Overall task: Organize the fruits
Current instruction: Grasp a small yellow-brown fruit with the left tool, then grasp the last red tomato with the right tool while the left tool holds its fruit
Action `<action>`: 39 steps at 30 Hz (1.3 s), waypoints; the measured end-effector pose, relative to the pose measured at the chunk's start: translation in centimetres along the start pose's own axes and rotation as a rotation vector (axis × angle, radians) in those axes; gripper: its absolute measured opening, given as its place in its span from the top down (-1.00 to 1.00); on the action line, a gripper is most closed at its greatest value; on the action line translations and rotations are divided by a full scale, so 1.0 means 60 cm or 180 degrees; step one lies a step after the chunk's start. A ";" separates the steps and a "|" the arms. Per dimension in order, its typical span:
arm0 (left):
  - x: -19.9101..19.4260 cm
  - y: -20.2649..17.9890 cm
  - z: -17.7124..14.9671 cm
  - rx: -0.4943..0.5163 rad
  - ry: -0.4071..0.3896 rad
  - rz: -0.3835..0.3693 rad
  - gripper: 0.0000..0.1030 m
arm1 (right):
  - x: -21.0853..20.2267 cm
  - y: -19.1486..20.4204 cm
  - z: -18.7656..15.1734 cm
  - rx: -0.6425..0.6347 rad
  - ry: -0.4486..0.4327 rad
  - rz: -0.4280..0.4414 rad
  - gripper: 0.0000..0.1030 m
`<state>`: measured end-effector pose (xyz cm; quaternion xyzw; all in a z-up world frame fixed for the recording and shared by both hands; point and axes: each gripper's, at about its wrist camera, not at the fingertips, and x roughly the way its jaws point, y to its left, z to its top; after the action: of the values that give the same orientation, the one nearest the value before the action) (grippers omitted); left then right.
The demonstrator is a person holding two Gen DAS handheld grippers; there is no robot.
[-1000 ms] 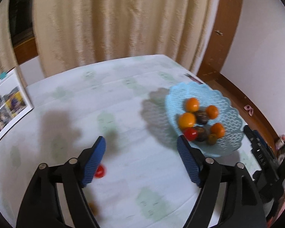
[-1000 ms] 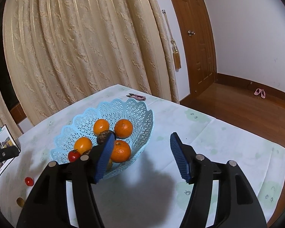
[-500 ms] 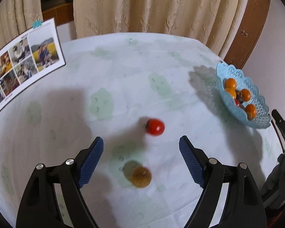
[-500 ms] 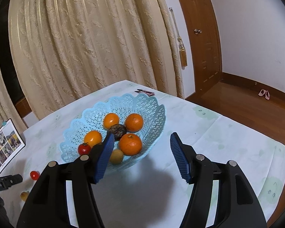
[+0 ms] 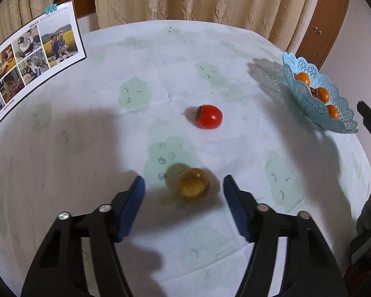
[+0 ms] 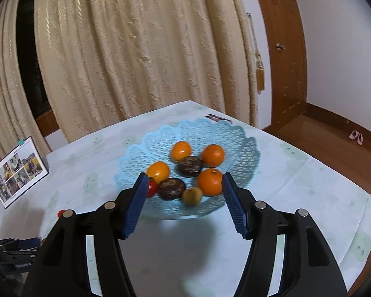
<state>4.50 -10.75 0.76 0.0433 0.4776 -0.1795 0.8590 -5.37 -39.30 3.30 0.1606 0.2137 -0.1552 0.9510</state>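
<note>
In the left wrist view a brown-yellow round fruit (image 5: 193, 182) lies on the tablecloth just ahead of my open left gripper (image 5: 183, 185), between its fingertips. A red tomato (image 5: 209, 116) lies farther ahead. The blue lace basket (image 5: 316, 113) with oranges stands at the right. In the right wrist view my open, empty right gripper (image 6: 183, 183) hovers just in front of the basket (image 6: 240, 136), which holds several oranges (image 6: 209, 181), two dark fruits (image 6: 172, 188), a small yellow-brown fruit (image 6: 192, 196) and a tomato (image 6: 152, 188).
A photo calendar (image 5: 29, 57) stands at the table's far left edge; it also shows in the right wrist view (image 6: 17, 173). Curtains hang behind the table. A wooden door (image 6: 284, 57) and bare floor lie to the right. A small object (image 6: 216, 118) lies behind the basket.
My left gripper has swung left from the basket and moved down toward the brown-yellow fruit, now between its fingertips. My right gripper has risen over the basket's near rim.
</note>
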 end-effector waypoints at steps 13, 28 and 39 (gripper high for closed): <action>-0.047 0.003 0.005 0.0066 -0.0277 -0.0056 0.50 | -0.003 0.109 0.015 -0.0263 0.0116 0.0544 -0.22; -0.119 0.051 0.020 -0.0216 -0.0668 0.0246 0.50 | 0.128 0.313 -0.053 -0.0952 0.1238 0.1285 -0.22; -0.127 0.076 0.021 -0.0358 -0.0700 0.0230 0.50 | 0.179 0.348 -0.094 -0.1185 0.1543 0.1188 0.23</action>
<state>3.43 -4.75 7.39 -0.0078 0.3879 -0.1249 0.9131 9.44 -20.85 -1.47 0.0531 0.4247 0.1053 0.8976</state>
